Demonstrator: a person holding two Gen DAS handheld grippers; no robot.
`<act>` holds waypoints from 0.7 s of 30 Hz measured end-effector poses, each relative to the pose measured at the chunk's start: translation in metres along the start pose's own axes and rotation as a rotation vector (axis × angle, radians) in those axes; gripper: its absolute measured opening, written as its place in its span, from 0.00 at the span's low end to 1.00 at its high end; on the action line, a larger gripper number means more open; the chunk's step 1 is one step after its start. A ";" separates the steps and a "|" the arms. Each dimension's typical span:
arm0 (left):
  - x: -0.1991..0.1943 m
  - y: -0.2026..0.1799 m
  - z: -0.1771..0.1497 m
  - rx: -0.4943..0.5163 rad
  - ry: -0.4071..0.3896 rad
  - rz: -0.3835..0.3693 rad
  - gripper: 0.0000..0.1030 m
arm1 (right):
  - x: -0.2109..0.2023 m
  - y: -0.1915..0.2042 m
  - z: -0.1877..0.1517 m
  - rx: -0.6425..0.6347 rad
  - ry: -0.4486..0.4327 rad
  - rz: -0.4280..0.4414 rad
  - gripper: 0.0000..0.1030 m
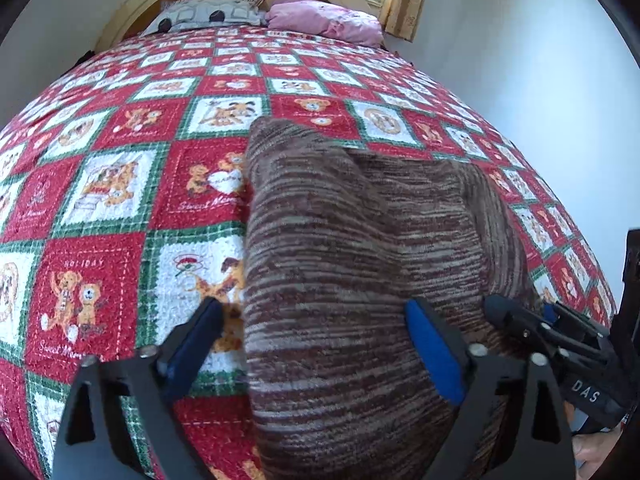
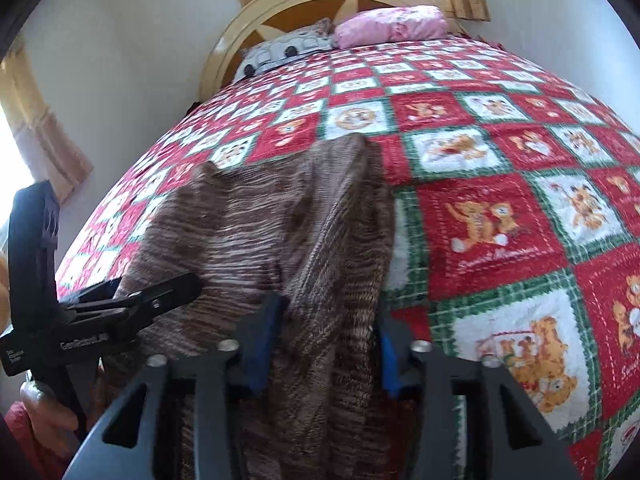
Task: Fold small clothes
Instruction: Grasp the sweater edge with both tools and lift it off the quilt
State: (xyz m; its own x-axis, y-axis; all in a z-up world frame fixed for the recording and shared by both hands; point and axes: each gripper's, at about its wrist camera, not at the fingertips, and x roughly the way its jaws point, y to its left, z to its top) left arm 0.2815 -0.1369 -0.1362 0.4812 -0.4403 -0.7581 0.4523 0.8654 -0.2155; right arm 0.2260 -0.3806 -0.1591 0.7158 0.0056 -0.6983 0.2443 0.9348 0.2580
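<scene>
Pillows (image 1: pixel 324 20) beyond garment (image 1: pixel 340 240) (bedspread (image 1: pixel 100 200) beneath)

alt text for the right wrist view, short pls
A brown striped knit garment lies on a red, white and green teddy-bear quilt, running between the blue-padded fingers of the right gripper. The left gripper reaches onto the garment from the left. Beyond are two pillows and an arched headboard.

"HOLIDAY", "Sweet Mem…" on bedspread (image 1: pixel 90 280); "DAS" on right tongs (image 1: pixel 520 320).
</scene>
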 end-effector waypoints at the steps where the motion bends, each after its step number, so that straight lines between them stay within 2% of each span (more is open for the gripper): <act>1: -0.001 -0.002 0.000 0.011 -0.005 0.003 0.83 | 0.000 0.001 0.000 -0.006 0.000 -0.007 0.40; 4: -0.001 -0.007 -0.001 0.036 -0.014 -0.005 0.69 | 0.001 0.000 0.000 0.017 0.003 0.016 0.40; 8: -0.004 -0.015 -0.001 0.067 -0.039 0.031 0.59 | 0.001 0.001 -0.001 0.019 0.002 0.018 0.40; 13: -0.008 -0.019 -0.002 0.083 -0.059 0.064 0.48 | -0.003 0.008 -0.002 -0.004 -0.015 -0.007 0.32; 15: -0.011 -0.020 -0.003 0.075 -0.061 0.072 0.40 | -0.005 0.012 -0.003 -0.026 -0.025 -0.033 0.28; 18: -0.019 -0.018 -0.005 0.046 -0.059 0.074 0.34 | -0.010 0.020 -0.002 -0.044 -0.035 -0.062 0.24; 21: -0.033 -0.017 -0.007 0.038 -0.054 0.081 0.31 | -0.024 0.025 -0.003 -0.018 -0.066 -0.051 0.22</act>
State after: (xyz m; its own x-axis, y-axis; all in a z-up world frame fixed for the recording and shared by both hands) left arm 0.2527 -0.1356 -0.1114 0.5561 -0.3826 -0.7378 0.4383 0.8893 -0.1308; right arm 0.2134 -0.3562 -0.1376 0.7443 -0.0650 -0.6647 0.2700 0.9396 0.2104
